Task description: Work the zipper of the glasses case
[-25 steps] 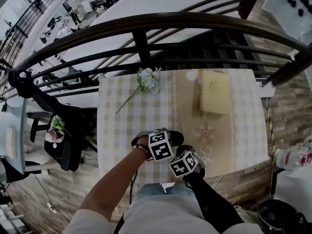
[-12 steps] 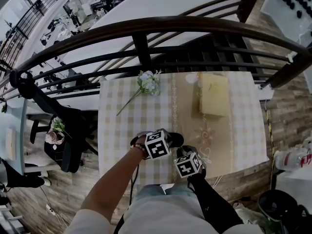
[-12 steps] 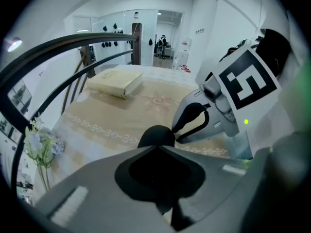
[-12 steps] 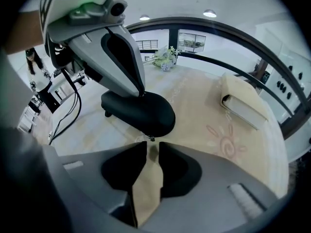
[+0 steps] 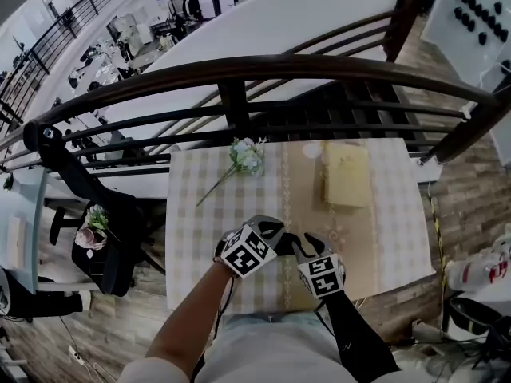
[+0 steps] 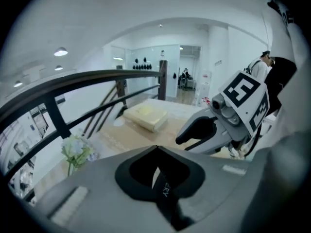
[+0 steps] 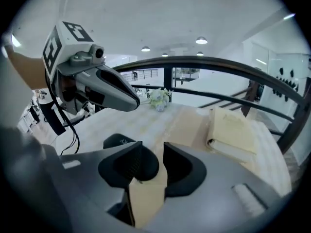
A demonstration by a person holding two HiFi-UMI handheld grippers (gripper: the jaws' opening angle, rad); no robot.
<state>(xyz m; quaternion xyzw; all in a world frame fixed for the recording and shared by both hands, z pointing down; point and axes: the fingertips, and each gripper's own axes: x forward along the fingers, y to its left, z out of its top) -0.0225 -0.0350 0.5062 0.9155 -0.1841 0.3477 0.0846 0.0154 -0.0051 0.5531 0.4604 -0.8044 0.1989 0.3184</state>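
A: Two grippers, what state?
B: Left gripper [image 6: 155,147]: tips meet. Right gripper [image 7: 153,147]: jaws just opening, apart, desk [image 7: 163,120] showing between.
A: Glasses case [image 7: 119,141]?
B: On the desk, centre-left of the right gripper view.

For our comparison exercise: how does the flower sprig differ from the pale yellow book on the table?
The flower sprig is thin, white-blue with a green stem; the pale yellow book is a broad flat block. The sprig lies slanted on the checked cloth; the book lies squarely along the tan strip. Both lie at the far end, by the railing.
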